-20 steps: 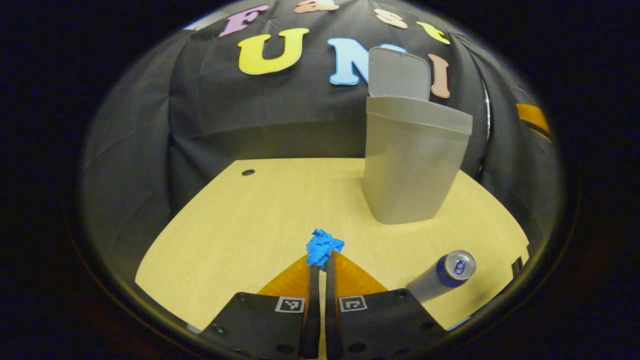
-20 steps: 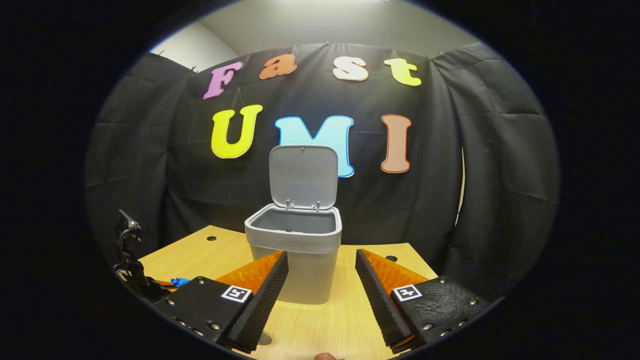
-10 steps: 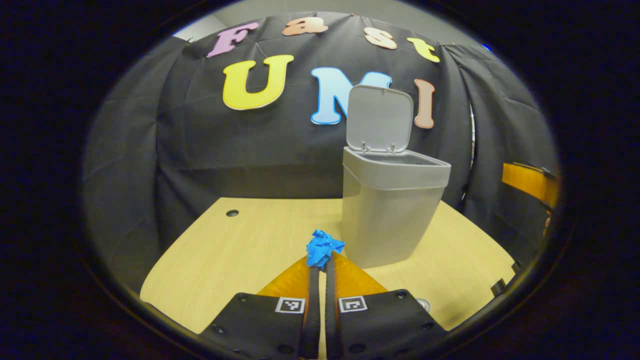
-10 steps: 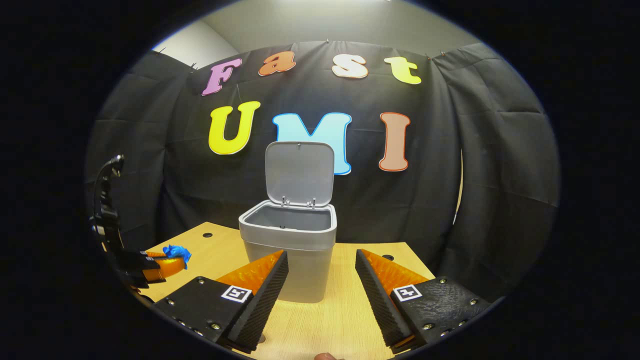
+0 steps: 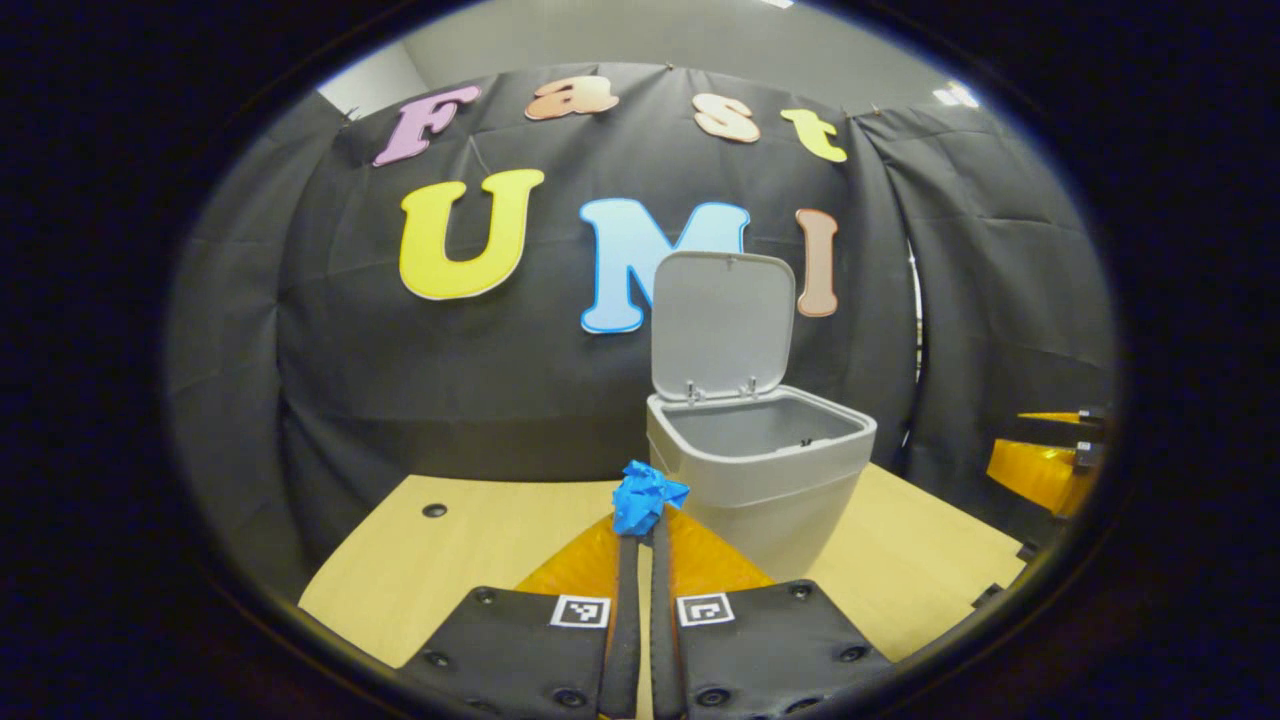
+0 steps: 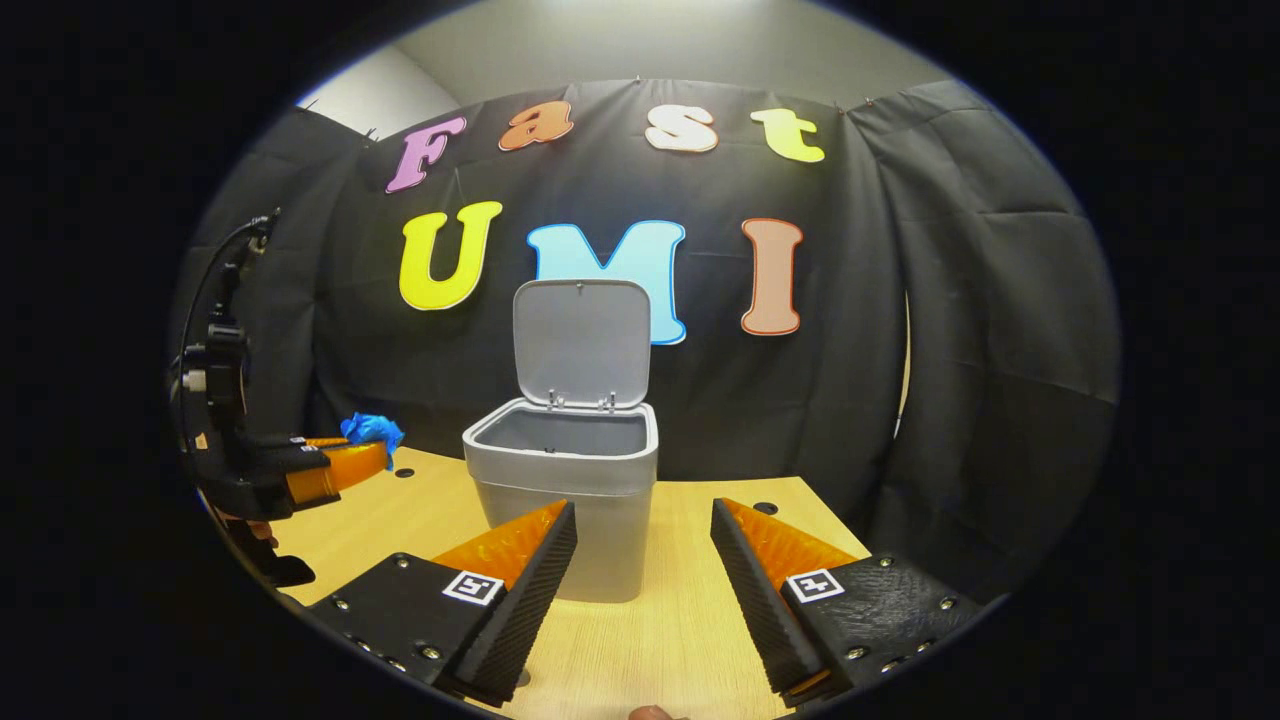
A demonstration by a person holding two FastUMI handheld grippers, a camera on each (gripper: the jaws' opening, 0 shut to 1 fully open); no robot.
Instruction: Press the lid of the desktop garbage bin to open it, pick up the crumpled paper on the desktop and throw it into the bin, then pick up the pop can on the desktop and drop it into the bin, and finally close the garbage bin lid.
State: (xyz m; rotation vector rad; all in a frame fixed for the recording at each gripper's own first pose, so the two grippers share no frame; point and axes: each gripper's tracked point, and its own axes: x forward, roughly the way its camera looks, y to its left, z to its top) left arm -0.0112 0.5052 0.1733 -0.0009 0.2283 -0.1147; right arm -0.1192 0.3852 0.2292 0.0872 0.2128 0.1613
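My left gripper (image 5: pixel 640 520) is closed on the crumpled paper (image 5: pixel 647 495), held above the table (image 5: pixel 450 560) just left of the open bin (image 5: pixel 760 465). The paper looks light and soft, so a pinch at its middle should do. My right gripper (image 6: pixel 640 560) hangs wide open, holding nothing

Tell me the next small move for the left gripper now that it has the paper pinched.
Probably carry the left gripper forward and to its right until the crumpled paper is over the bin, then open. The lid stands upright, and in the right gripper view the paper hangs beside the rim, not yet above it. The right gripper waits open.
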